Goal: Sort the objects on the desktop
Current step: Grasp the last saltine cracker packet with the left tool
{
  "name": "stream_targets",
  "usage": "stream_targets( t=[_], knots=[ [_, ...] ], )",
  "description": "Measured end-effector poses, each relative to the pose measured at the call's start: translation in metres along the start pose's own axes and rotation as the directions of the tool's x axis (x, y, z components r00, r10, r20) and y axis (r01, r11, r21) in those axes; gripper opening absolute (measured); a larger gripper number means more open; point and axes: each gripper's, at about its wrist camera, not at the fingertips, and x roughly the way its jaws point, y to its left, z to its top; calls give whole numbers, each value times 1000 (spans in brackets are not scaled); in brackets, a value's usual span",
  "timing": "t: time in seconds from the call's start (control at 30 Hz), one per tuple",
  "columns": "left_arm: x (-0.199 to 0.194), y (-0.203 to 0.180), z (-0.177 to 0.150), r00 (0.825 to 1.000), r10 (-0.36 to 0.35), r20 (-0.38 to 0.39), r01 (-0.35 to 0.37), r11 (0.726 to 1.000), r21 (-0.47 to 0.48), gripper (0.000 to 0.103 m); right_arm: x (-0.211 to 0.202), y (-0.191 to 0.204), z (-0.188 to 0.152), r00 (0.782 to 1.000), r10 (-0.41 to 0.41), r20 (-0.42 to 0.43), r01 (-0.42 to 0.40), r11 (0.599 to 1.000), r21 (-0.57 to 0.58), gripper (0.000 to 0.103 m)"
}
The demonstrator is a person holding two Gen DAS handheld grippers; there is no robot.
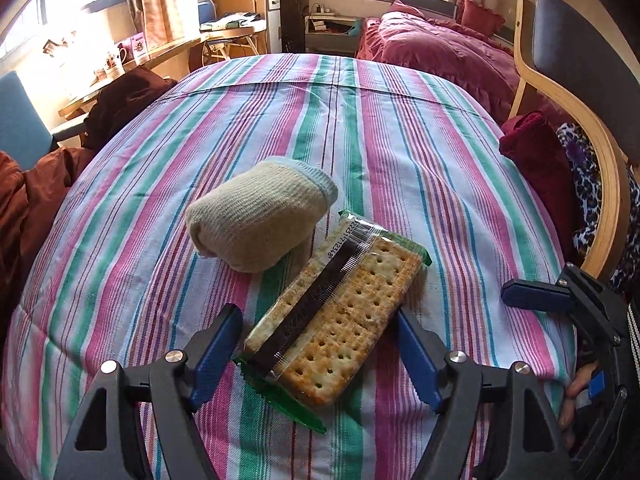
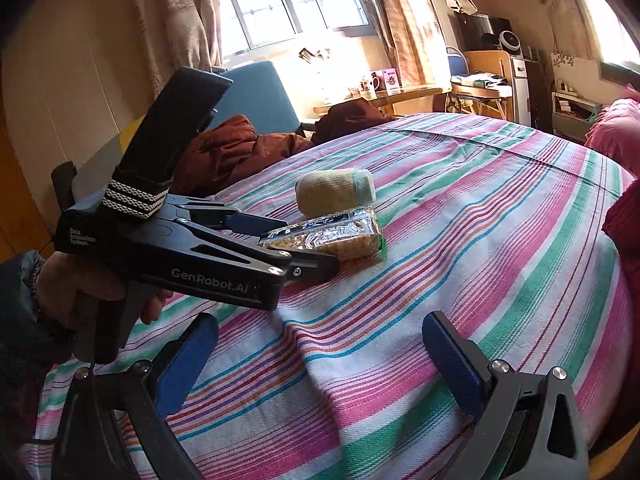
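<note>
While my left claw (image 1: 320, 344) stands with its blue-padded fingers apart on either side of the cracker packet (image 1: 336, 316), I cannot tell from either view whether the pads touch the wrapper. That packet lies flat on the striped tablecloth (image 1: 420, 152) covering the surface: a clear plastic sleeve with green crimped ends, a dark band printed lengthwise and a barcode at its far end, showing square golden crackers dotted with rows of holes. Just beyond it, touching its far end, sits a rolled beige sock (image 1: 260, 216), ribbed knit, soft and lumpy, with a pale blue cuff. The cloth is woven cotton in pink, green, blue and white stripes, creased into ridges near me.

From the right wrist camera I see what the left one cannot: the left tool side-on, black with white lettering on its body, gripped by a hand (image 2: 80, 292) in a dark sleeve, its fingertips flanking the packet's near end. My right claw (image 2: 316, 360) is spread wide over bare cloth, holding nothing. Only the left view shows the bentwood chair (image 1: 600, 184) with a dark red cushion and the bed with a magenta quilt (image 1: 436, 48) behind.
</note>
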Motion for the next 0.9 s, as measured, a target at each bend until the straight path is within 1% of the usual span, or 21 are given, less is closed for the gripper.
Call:
stream_targets(
  t=[0.07, 0.13, 0.3, 0.4, 0.47, 0.5, 0.53, 0.6, 0.63, 0.73, 0.8, 0.83, 0.87, 0.9],
  knots=[
    [0, 3, -2, 1000, 3, 17, -2, 999, -33, 77, 0, 0, 0, 1000, 0, -1, 0, 1000, -1, 103],
    [-2, 2, -5, 999, 33, 26, -31, 997, -67, 76, 0, 0, 0, 1000, -2, -2, 2, 1000, -2, 103],
    [-13, -3, -17, 995, 102, 22, -98, 986, -134, 65, -2, 0, 0, 1000, 0, -2, 0, 1000, -1, 103],
    [-24, -2, -33, 990, 137, 18, -131, 972, -197, 62, -2, 0, 0, 1000, -1, -4, 1, 1000, -3, 103],
    [-36, 3, -48, 987, 155, 29, -141, 950, -279, 61, -1, 4, 0, 1000, -2, -14, 2, 1000, -30, 103],
    [-42, 6, -56, 986, 161, 35, -142, 936, -322, 61, -1, 6, -1, 1000, 20, -19, -21, 999, -47, 103],
    [-47, 7, -65, 982, 185, 32, -162, 922, -353, 60, 0, 10, -1, 998, 51, -28, -53, 995, -79, 103],
    [-58, 7, -81, 974, 224, 27, -196, 901, -388, 60, 3, 16, -1, 991, 120, -59, -127, 983, -132, 103],
    [-62, 7, -89, 973, 230, 24, -201, 892, -404, 60, 3, 20, -2, 986, 151, -77, -162, 974, -157, 103],
    [-72, 7, -105, 965, 261, 8, -235, 880, -413, 60, 3, 29, -6, 967, 218, -130, -243, 943, -226, 103],
    [-76, 9, -112, 962, 271, -2, -248, 875, -416, 60, -1, 30, -7, 949, 274, -153, -304, 925, -230, 103],
    [-77, 8, -115, 958, 286, -11, -266, 872, -412, 60, -4, 31, -8, 937, 307, -169, -340, 913, -227, 103],
    [-80, 7, -117, 952, 305, -17, -285, 867, -409, 60, -6, 31, -8, 930, 318, -182, -355, 906, -230, 103],
    [-83, 7, -120, 947, 320, -22, -300, 859, -416, 60, -7, 30, -7, 929, 319, -186, -357, 904, -236, 103]
  ],
)
